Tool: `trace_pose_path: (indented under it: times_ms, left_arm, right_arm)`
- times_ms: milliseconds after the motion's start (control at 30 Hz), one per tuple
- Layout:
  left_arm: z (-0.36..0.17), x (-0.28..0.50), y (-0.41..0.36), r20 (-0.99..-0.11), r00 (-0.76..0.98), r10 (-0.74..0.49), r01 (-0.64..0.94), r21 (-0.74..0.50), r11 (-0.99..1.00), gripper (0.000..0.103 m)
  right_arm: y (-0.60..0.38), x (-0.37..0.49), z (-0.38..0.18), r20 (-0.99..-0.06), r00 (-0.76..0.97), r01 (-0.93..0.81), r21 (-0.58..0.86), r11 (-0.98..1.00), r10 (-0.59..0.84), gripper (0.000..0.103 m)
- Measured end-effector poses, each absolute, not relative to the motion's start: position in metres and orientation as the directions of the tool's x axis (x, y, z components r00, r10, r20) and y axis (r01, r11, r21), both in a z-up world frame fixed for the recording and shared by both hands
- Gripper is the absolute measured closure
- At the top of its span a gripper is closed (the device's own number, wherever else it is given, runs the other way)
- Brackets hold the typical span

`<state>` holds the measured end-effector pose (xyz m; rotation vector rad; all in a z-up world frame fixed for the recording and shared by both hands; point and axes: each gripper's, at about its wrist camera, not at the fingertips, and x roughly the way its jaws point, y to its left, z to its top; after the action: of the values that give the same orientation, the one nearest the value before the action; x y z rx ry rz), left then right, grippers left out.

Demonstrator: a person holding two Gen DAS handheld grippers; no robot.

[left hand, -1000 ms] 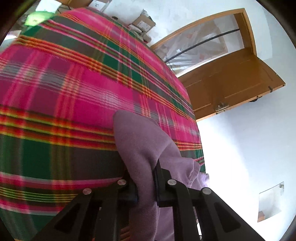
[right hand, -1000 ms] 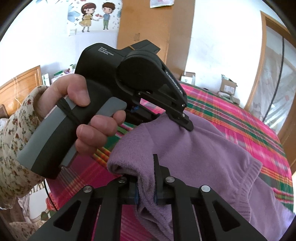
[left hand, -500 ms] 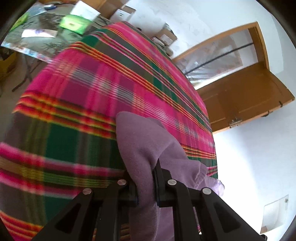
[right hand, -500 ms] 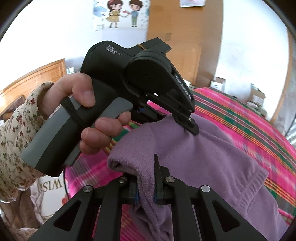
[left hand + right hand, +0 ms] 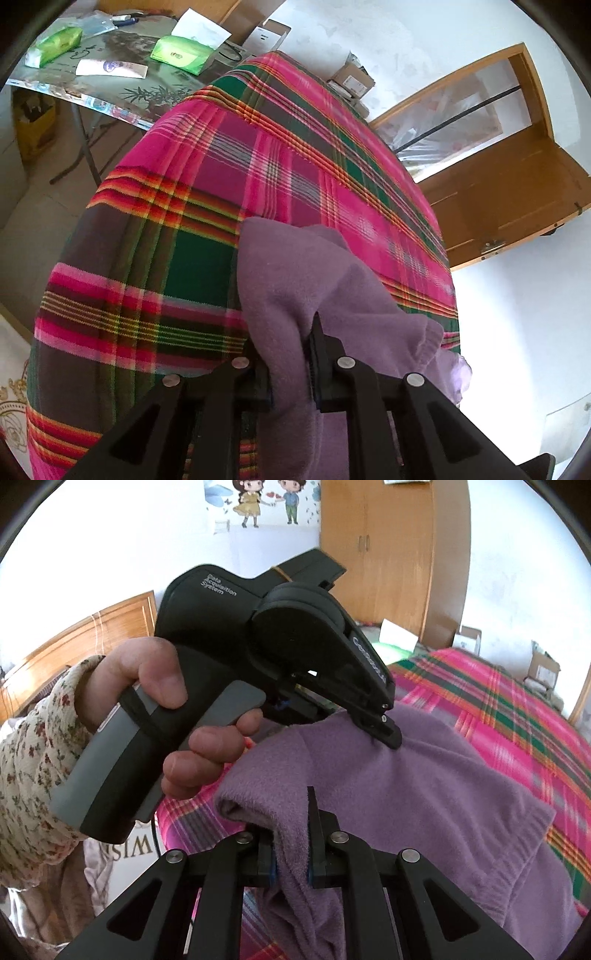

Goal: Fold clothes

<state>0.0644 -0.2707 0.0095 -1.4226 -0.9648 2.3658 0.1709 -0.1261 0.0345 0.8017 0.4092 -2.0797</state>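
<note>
Right wrist view: right gripper [image 5: 290, 864] clamped on a fold of the purple fleece garment [image 5: 424, 797]; left gripper [image 5: 384, 731] pinches the same top edge just beyond. Garment hangs from both grips over the plaid bedspread [image 5: 498, 701] — held edge runs gripper to gripper, body trailing toward the bed. Left wrist view confirms — left tongs narrow on the fleece.

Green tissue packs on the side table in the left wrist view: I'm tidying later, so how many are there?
2. One green tissue pack lies at the table's left end; the other sits nearer the plaid-covered bed. Others may be out of frame.
</note>
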Motion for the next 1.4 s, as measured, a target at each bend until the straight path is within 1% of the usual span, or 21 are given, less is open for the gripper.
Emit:
trace_pose_path:
  times_ms: [167,267,400,433,500,533,600,633,733,867,1033,1167,1300,1400]
  left_arm:
    - [0.006,0.067,-0.272,-0.708,-0.510,0.488,0.149,-0.632,-0.761,0.081]
    - [0.005,0.069,-0.273,-0.706,-0.512,0.488,0.152,-0.634,-0.758,0.080]
    - [0.007,0.073,-0.272,-0.720,-0.518,0.462,0.180,-0.620,-0.764,0.078]
    - [0.009,0.075,-0.271,-0.728,-0.520,0.447,0.187,-0.608,-0.771,0.076]
    - [0.012,0.079,-0.270,-0.743,-0.523,0.418,0.202,-0.584,-0.786,0.072]
    - [0.014,0.082,-0.270,-0.747,-0.526,0.407,0.209,-0.577,-0.789,0.071]
    - [0.018,0.089,-0.271,-0.754,-0.532,0.384,0.224,-0.563,-0.796,0.070]
    - [0.019,0.092,-0.271,-0.758,-0.535,0.373,0.231,-0.556,-0.799,0.069]
    - [0.025,0.103,-0.271,-0.768,-0.544,0.338,0.253,-0.534,-0.807,0.067]
    - [0.036,0.124,-0.271,-0.764,-0.582,0.278,0.275,-0.507,-0.817,0.066]
    - [0.056,0.149,-0.265,-0.745,-0.637,0.197,0.287,-0.467,-0.836,0.066]
    - [0.067,0.157,-0.251,-0.727,-0.661,0.186,0.263,-0.457,-0.850,0.064]
    - [0.080,0.162,-0.225,-0.712,-0.685,0.157,0.213,-0.401,-0.891,0.064]
    - [0.087,0.161,-0.200,-0.698,-0.693,0.184,0.158,-0.395,-0.905,0.064]
  right_arm:
    - [-0.126,0.178,0.029,-0.686,-0.426,0.807,0.006,-0.591,-0.589,0.089]
    - [-0.126,0.177,0.029,-0.698,-0.419,0.804,0.012,-0.594,-0.581,0.089]
    - [-0.123,0.177,0.028,-0.709,-0.409,0.804,0.018,-0.595,-0.575,0.088]
    - [-0.121,0.177,0.028,-0.710,-0.405,0.805,0.021,-0.592,-0.576,0.087]
    - [-0.116,0.174,0.029,-0.711,-0.385,0.810,0.044,-0.585,-0.588,0.081]
    - [-0.113,0.171,0.029,-0.711,-0.374,0.813,0.059,-0.580,-0.596,0.080]
    - [-0.105,0.165,0.029,-0.706,-0.356,0.808,0.097,-0.582,-0.612,0.074]
    - [-0.101,0.160,0.028,-0.704,-0.348,0.804,0.115,-0.583,-0.619,0.073]
    - [-0.083,0.156,0.030,-0.689,-0.320,0.785,0.191,-0.589,-0.650,0.072]
    - [-0.063,0.165,0.036,-0.659,-0.303,0.770,0.256,-0.585,-0.688,0.067]
    - [-0.041,0.170,0.044,-0.630,-0.322,0.745,0.292,-0.599,-0.707,0.067]
    - [-0.016,0.175,0.049,-0.596,-0.322,0.714,0.357,-0.602,-0.735,0.066]
    - [0.006,0.168,0.053,-0.562,-0.346,0.679,0.403,-0.614,-0.751,0.066]
    - [0.020,0.164,0.057,-0.541,-0.372,0.664,0.413,-0.624,-0.754,0.066]
